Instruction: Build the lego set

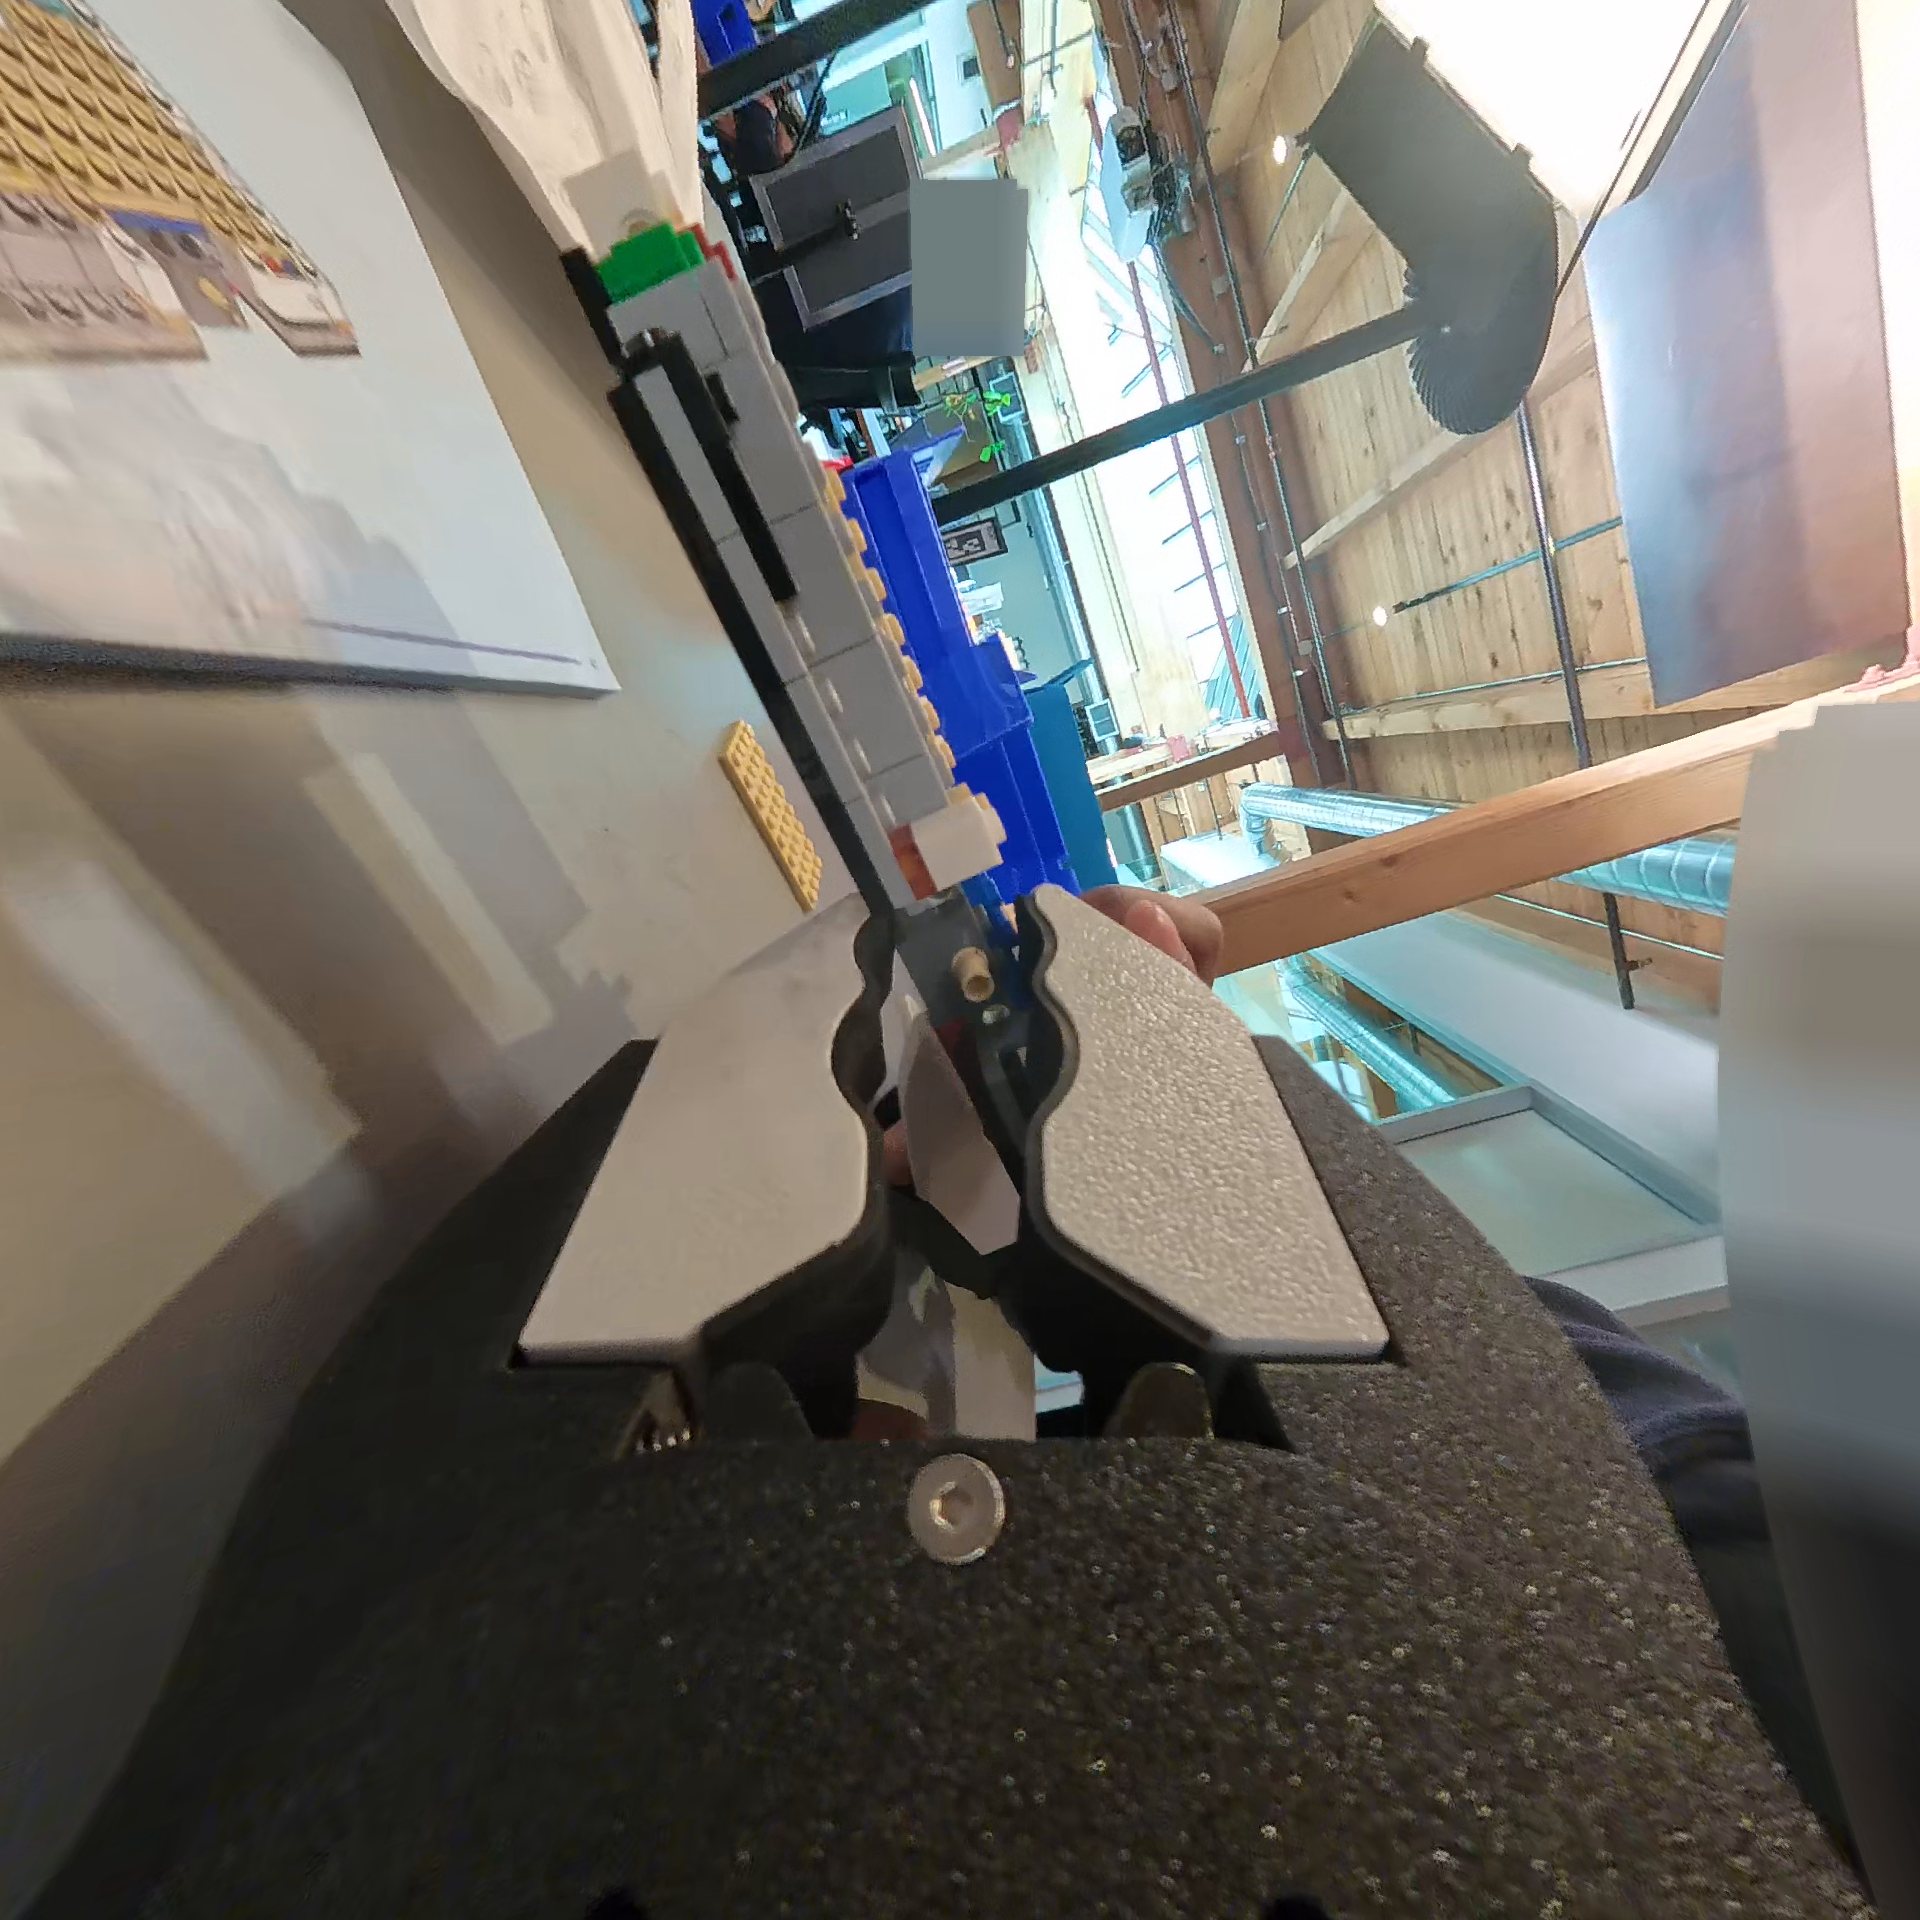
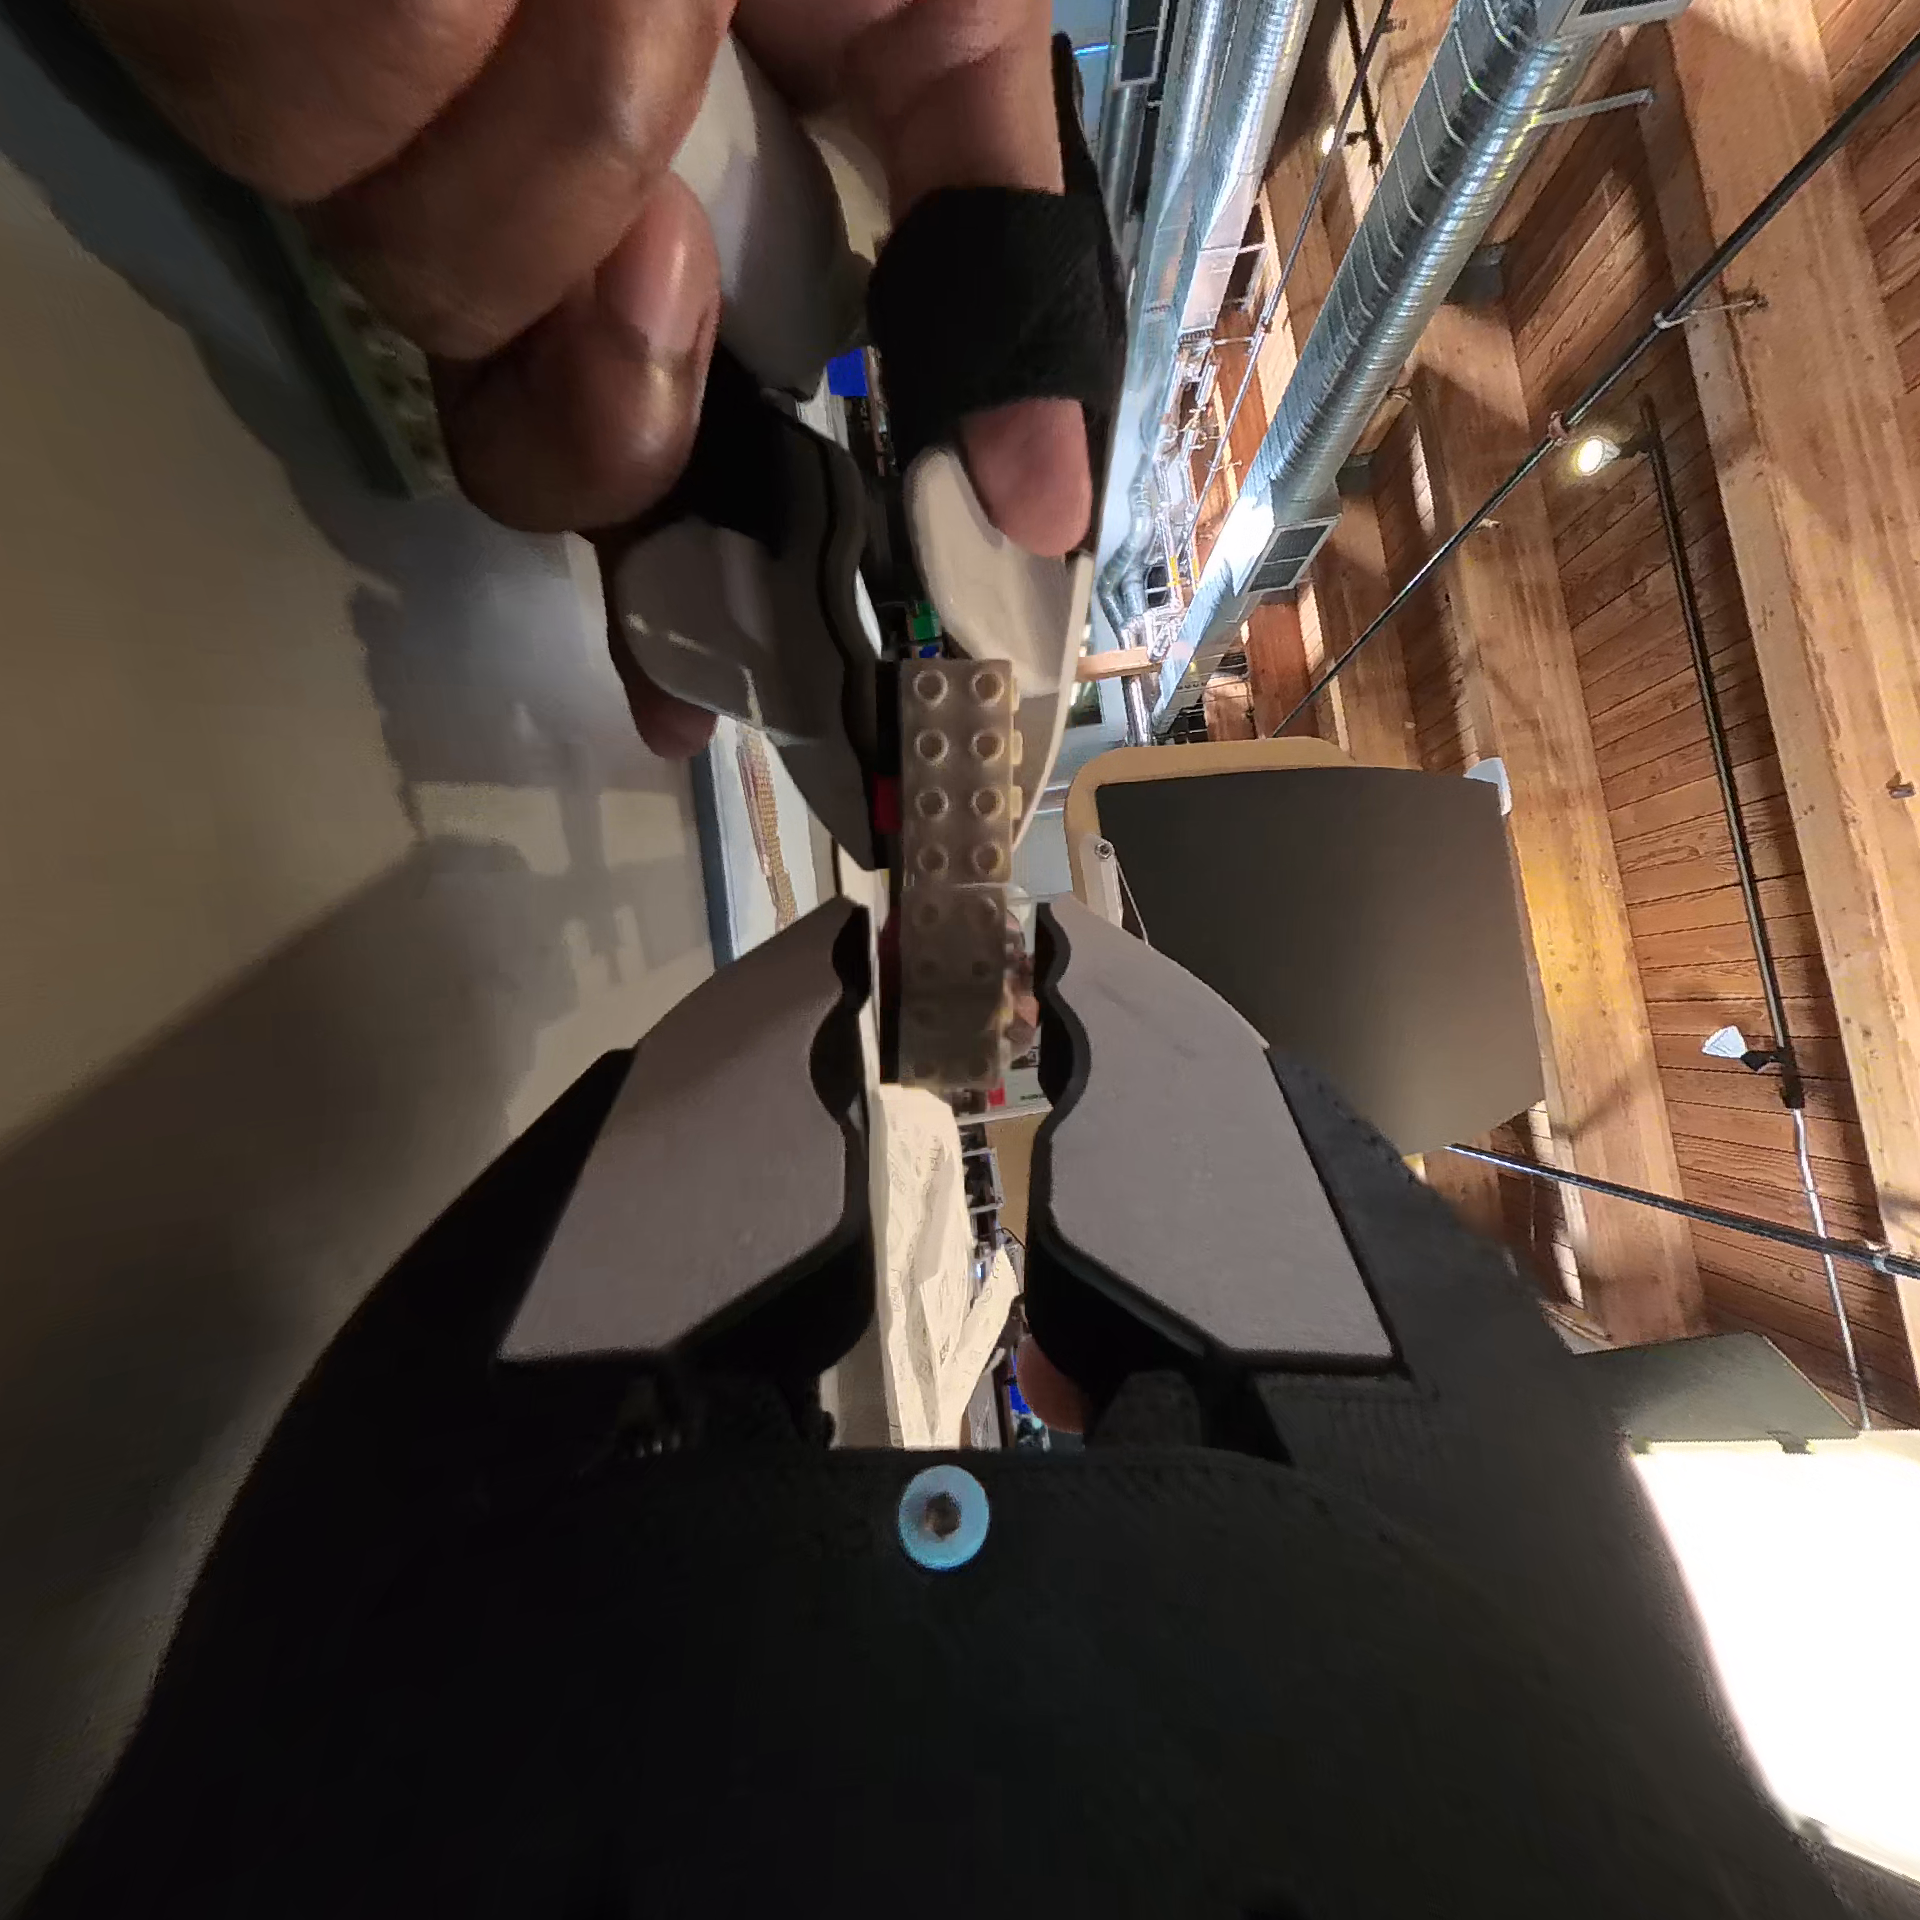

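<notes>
A long brick assembly [image 1: 821,623] of grey and black bricks with tan studs stands on edge above the pale table [image 1: 540,499]. A white brick [image 1: 961,842] sits near its close end. My left gripper [image 1: 956,935] is shut on that close end, with both pads against it. In the right wrist view the same assembly [image 2: 956,790] shows its tan studded face. My right gripper [image 2: 951,935] is open around its other end, with a slim gap at the right pad. The left gripper's fingers [image 2: 727,644] and the person's hand [image 2: 520,260] grip the far end.
A tan plate [image 1: 774,816] lies on the table beside the assembly. An instruction booklet [image 1: 208,416] lies at the left. Blue bins [image 1: 935,623] stand behind the assembly. A wooden rail [image 1: 1455,842] and a dark chair [image 2: 1299,935] are to the right. My two grippers' fingertips are within a few centimetres of each other.
</notes>
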Tool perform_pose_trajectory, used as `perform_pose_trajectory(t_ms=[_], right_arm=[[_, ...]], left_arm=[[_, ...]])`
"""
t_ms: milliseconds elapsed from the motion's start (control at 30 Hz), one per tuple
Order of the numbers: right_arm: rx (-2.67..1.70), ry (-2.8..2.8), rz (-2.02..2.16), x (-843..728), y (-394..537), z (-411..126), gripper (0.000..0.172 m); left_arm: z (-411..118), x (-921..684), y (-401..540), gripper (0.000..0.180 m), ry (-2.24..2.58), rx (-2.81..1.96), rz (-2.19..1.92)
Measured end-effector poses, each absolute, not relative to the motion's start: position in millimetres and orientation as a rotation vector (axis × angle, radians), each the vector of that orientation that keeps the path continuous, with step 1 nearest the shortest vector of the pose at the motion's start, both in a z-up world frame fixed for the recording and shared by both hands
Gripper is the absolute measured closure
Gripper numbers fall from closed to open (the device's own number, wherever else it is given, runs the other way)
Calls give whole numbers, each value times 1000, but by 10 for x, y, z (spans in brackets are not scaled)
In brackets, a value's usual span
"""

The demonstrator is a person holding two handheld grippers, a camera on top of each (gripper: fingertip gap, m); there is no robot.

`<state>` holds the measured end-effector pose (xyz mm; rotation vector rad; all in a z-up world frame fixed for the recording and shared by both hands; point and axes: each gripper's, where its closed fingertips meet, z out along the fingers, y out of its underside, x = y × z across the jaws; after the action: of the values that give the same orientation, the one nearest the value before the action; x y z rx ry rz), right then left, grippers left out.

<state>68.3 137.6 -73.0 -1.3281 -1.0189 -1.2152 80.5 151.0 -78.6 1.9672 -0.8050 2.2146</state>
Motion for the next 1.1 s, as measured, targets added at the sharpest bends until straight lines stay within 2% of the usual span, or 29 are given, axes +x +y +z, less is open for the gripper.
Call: perform_pose_trajectory(t_ms=[200, 433, 500, 867, 1100], right_arm=[[-1453, -945, -973, 713, 1242, -677, 137], [-1767, -1008, -13, 16, 856, -1044, 144], [-1835, -1030, 140, -180, 777, -1157, 144], [-1986, -1173, 239, -487, 614, -1413, 141], [-2096, -1085, 263, -522, 625, -1469, 153]], left_arm=[[-723, 780, 1672, 158, -866, 2014, 2266], [-709, 759, 1786, 158, -836, 2026, 2299], [-722, 762, 1755, 158, -831, 2016, 2293], [-737, 748, 1606, 158, -862, 1968, 2264], [-698, 715, 1296, 158, -957, 1881, 2233]])
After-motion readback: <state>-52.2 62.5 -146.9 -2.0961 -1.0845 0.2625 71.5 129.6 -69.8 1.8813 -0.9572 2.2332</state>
